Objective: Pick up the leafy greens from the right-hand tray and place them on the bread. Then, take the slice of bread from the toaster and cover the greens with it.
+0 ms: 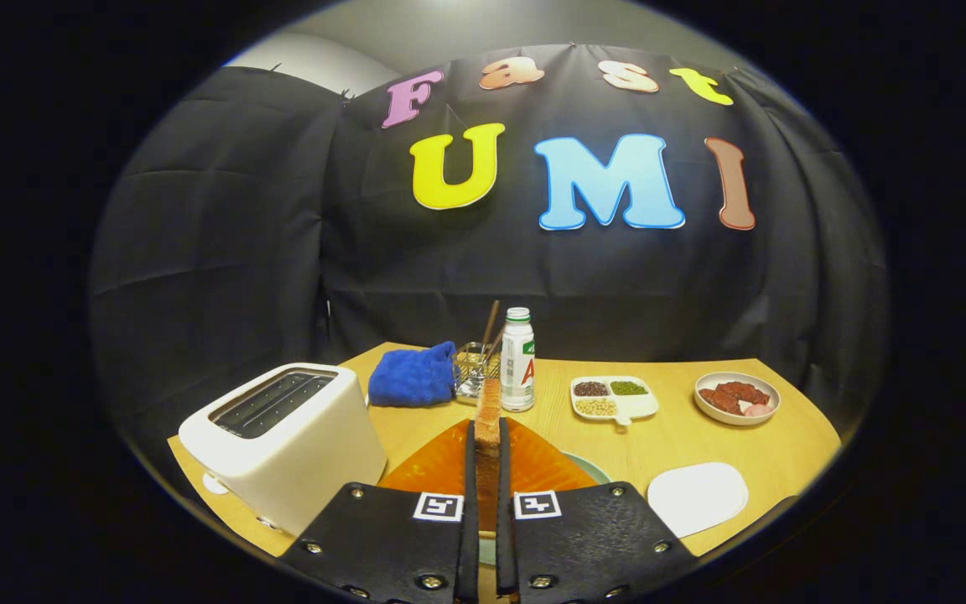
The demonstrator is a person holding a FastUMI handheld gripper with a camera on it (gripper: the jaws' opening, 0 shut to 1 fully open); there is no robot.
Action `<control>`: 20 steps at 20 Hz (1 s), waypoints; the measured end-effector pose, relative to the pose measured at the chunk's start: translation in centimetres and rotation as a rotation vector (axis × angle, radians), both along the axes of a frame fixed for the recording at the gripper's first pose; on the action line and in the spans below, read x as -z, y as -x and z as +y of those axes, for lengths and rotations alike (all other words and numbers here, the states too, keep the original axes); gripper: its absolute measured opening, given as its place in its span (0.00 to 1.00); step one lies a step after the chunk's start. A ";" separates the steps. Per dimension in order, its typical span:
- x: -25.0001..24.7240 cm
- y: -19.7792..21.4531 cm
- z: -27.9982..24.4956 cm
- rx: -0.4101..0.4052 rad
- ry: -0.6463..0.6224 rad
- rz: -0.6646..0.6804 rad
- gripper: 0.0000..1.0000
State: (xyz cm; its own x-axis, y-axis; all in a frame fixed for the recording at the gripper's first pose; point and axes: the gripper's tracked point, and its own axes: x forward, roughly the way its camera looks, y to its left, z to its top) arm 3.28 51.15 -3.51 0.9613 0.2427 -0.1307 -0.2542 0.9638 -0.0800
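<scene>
Jaws clamped tight on the bread slice [487,419], held upright on edge between them above the orange plate [533,466]. The white toaster [282,436] sits just beside on the counter [667,440], the white tray [697,497] opposite.

Toaster [286,440] left of claw-held bread slice [488,415]

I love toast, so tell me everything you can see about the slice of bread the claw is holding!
The slice of bread stands on edge, seen edge-on, so it looks like a thin upright strip. Its crust looks golden brown and toasted, with a rough, crumbly surface. The claw is shut on it, both fingers pressing its flat sides, and its top pokes out beyond the fingertips. It is held over the orange plate, beside the white toaster.
</scene>
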 end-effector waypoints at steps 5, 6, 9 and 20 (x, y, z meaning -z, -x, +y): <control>1.4 -0.2 1.2 -0.012 0.002 0.011 0.08; 1.6 -0.3 1.4 -0.012 -0.002 0.011 0.08; 2.0 -0.5 1.6 -0.019 -0.025 0.015 0.08; 4.7 -2.5 -2.7 0.049 0.028 0.051 0.10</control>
State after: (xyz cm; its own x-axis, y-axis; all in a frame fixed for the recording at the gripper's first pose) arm 5.79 48.42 -8.21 0.9638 0.1907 -0.1862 -0.2109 0.9729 -0.0949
